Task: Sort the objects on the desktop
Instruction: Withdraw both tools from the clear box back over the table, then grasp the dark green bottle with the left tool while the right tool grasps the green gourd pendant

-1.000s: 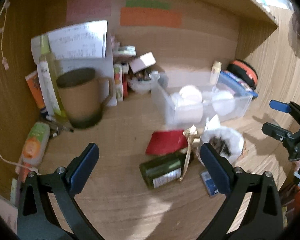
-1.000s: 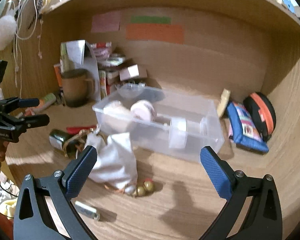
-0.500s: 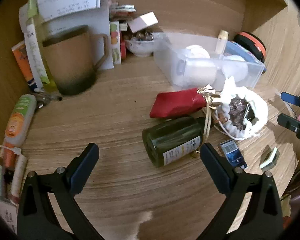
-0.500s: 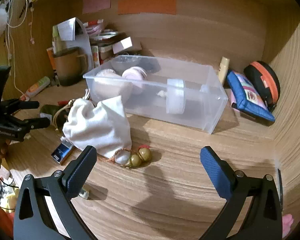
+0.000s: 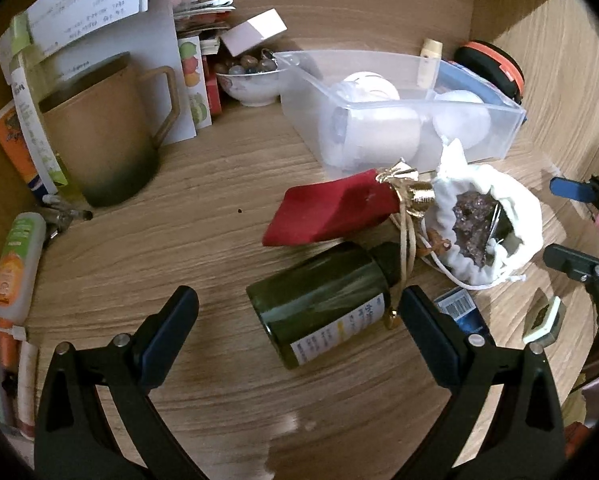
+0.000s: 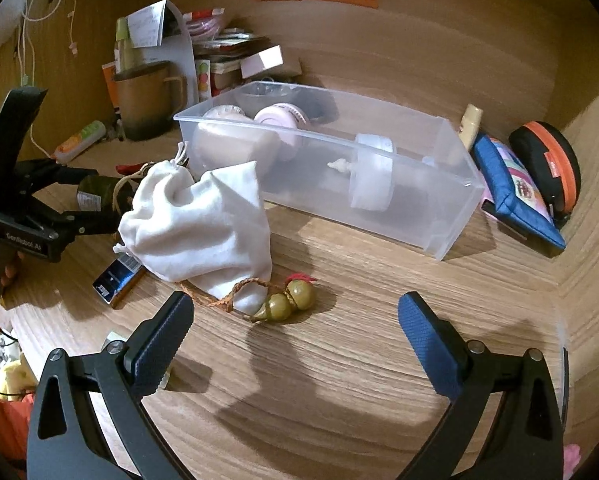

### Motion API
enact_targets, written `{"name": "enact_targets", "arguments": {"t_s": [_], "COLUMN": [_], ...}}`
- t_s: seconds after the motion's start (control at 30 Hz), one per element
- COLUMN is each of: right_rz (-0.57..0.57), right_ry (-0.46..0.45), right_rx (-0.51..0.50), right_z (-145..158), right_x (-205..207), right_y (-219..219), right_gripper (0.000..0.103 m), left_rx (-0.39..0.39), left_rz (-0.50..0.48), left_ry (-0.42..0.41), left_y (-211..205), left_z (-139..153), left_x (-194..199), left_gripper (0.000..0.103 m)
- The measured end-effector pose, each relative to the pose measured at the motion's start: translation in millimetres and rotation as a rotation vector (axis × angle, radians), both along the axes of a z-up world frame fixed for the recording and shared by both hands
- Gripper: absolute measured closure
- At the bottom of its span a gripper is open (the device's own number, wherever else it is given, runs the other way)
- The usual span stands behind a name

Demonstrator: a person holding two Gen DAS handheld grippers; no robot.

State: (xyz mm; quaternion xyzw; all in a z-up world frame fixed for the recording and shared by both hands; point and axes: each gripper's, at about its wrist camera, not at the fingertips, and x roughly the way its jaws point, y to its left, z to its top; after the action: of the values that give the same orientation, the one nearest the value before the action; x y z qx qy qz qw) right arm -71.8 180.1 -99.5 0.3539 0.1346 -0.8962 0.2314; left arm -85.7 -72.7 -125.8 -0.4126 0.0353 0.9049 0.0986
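A dark green bottle (image 5: 323, 300) lies on its side on the wooden desk, just ahead of my open left gripper (image 5: 297, 312) and nearer its right finger. Behind it rest a red pouch (image 5: 331, 210) with a gold tie and an open white drawstring bag (image 5: 487, 224). In the right wrist view the white bag (image 6: 199, 228) slumps left of centre, and a green gourd charm (image 6: 289, 302) on a braided cord lies in front of my open right gripper (image 6: 295, 322). A clear plastic bin (image 6: 331, 160) holding white rolls stands behind.
A brown mug (image 5: 99, 140), papers, boxes and a bowl of beads (image 5: 251, 78) crowd the back left. An orange-green tube (image 5: 17, 264) lies at the left edge. A blue pouch (image 6: 515, 192) and an orange-trimmed black case (image 6: 547, 164) sit at the right. A small blue box (image 6: 117, 278) lies beside the bag.
Both grippers have tilted downward and moved closer to the desk. The green bottle now lies right in front of the left fingers, the gourd charm right before the right ones.
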Motion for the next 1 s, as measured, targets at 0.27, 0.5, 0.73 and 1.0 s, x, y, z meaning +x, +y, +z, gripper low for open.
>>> {"name": "enact_targets", "arguments": {"t_s": [0.27, 0.5, 0.73, 1.0], "right_rz": [0.009, 0.008, 0.006, 0.023], "right_ry": [-0.026, -0.028, -0.027, -0.070], "right_rx": [-0.007, -0.004, 0.011, 0.022], "right_z": [-3.0, -2.9, -5.1, -12.6], "right_x": [-4.3, -5.9, -6.6, -14.8], "right_y": [-1.7, -5.5, -6.5, -10.8], "right_gripper": [0.002, 0.002, 0.003, 0.023], "left_rx": [0.052, 0.015, -0.006, 0.045], "left_rz": [-0.014, 0.014, -0.047, -0.083], "left_ry": [0.027, 0.008, -0.042, -0.076], "left_y": [-16.1, -24.6, -8.0, -1.9], "left_z": [9.8, 5.3, -1.7, -1.5], "left_x": [17.2, 14.3, -2.0, -12.0], "left_gripper": [0.001, 0.001, 0.001, 0.001]}}
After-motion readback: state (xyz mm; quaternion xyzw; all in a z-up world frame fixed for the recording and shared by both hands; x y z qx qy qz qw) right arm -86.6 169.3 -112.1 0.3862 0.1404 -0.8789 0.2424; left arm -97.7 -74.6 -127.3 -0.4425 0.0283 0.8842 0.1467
